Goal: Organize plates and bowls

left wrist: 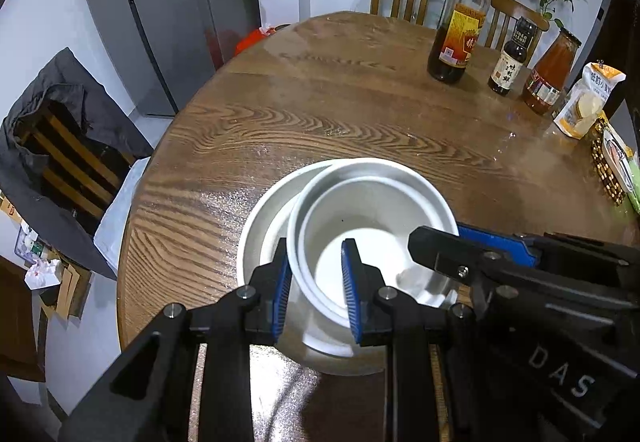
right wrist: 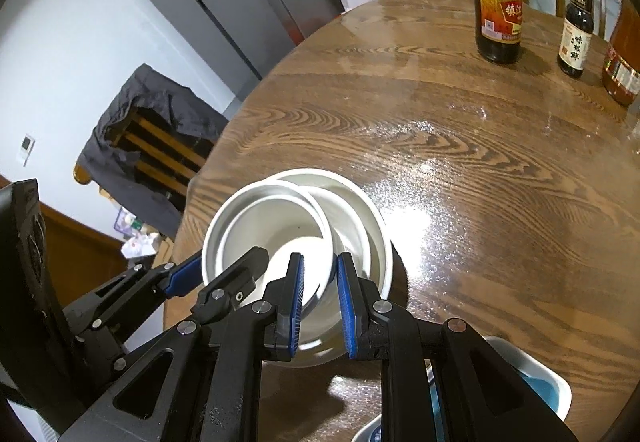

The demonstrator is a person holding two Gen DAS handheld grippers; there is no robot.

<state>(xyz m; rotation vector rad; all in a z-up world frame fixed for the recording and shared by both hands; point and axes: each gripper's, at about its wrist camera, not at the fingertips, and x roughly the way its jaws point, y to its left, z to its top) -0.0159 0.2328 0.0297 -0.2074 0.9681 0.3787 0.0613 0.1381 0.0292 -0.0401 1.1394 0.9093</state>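
Observation:
Two white bowls sit near the front edge of the round wooden table. The smaller bowl is nested off-centre inside the larger bowl; whether it rests on it I cannot tell. My left gripper is shut on the smaller bowl's left rim, one blue pad inside and one outside. My right gripper is shut on the opposite rim of the same bowl.
Three sauce bottles stand at the far right of the table beside a snack packet. A white and blue tray lies at the near right edge. A chair draped with a dark jacket stands left of the table.

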